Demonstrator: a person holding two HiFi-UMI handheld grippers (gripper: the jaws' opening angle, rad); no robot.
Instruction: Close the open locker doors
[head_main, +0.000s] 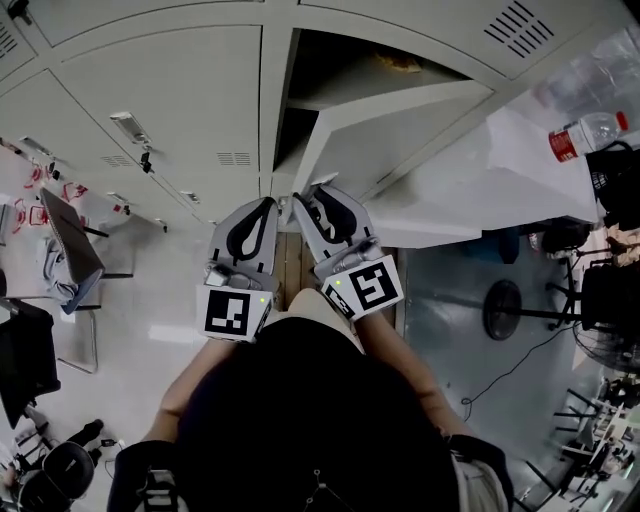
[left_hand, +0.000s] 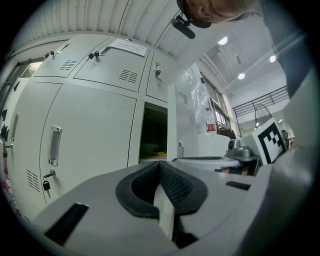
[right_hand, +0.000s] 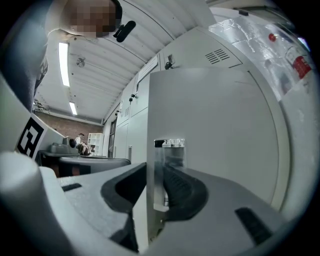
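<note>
Your right claw (right_hand: 155, 169) gripped the door (right_hand: 212, 125) edge, left claw (left_hand: 160, 165) shut empty; closing fully could trap it against the locker (head_main: 165, 95).

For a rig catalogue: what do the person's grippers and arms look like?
The left claw and right claw are pale grey shells with black textured pads; each carries a white cube with black square markers. The person wears a dark top.

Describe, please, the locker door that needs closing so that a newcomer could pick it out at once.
Look at the wall of grey lockers. Just right of its middle, one open door swings out toward the person, baring a dark compartment. Every neighbouring door lies flush; only this one's handle edge sits between the right gripper's jaws.
</note>
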